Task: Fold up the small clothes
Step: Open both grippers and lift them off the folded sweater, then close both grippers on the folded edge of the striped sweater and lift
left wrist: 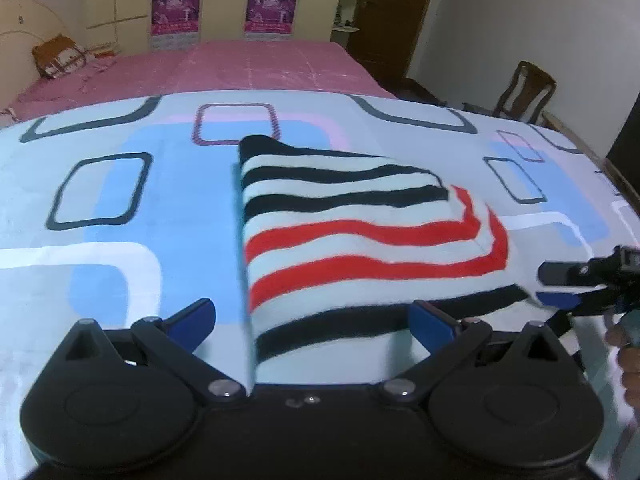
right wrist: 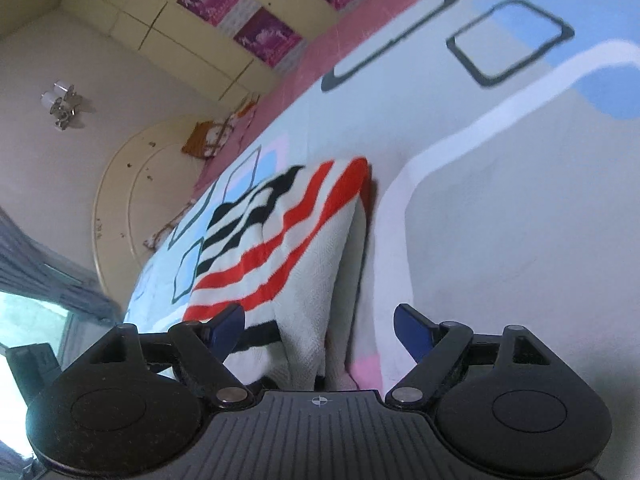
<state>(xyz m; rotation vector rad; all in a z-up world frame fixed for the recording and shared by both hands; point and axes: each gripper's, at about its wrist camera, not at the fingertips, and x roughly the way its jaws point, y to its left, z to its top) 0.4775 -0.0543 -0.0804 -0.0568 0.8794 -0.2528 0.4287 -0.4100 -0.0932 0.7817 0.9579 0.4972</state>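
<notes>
On the patterned bedsheet (left wrist: 120, 208) lies the folded striped garment (left wrist: 360, 232); left gripper (left wrist: 312, 320) and right gripper (right wrist: 320, 328) (both spread wide) grip nothing.

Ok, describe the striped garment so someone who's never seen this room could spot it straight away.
Start at the bed sheet, pale blue with rounded rectangle outlines. The striped garment lies folded on it, in front of the pink bedspread. It is the only knitted piece there, white with black and red stripes.
</notes>
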